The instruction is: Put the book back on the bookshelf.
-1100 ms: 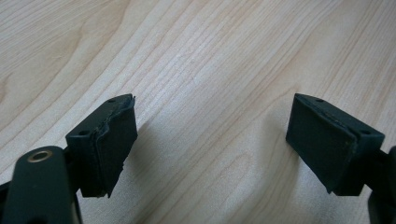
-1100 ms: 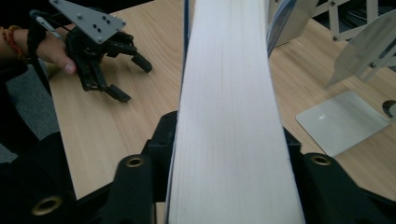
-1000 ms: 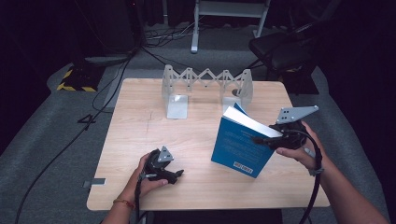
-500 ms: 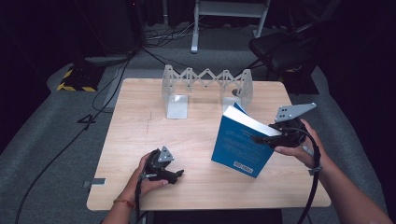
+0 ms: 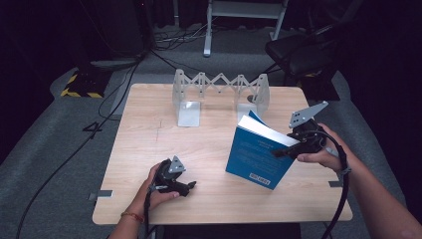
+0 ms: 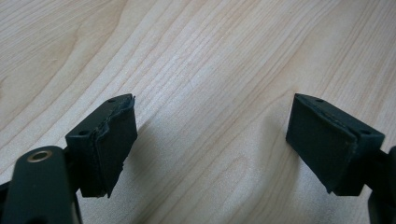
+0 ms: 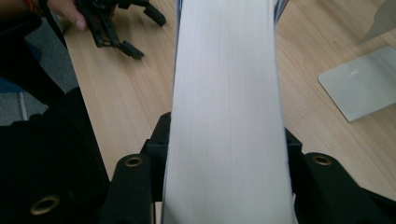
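The right gripper [image 5: 284, 151] has its fingers clamped on the blue book [image 5: 259, 157], though they have just been loosening. It stands tilted on the desk [image 5: 149, 144]; next, probably into the rack [image 5: 219, 89]. The left gripper [image 5: 188, 186] rests with fingers apart, empty.

Both handheld black two-jaw grippers, left [image 5: 189, 186] and right [image 5: 279, 151], carry a perforated grey three-cornered plate and trail a black cable; brass-ringed screw holes mark the jaw arms, square black pads [image 6: 116, 135] look frayed; thin orange-red bracelet [image 5: 131, 216] on left wrist.
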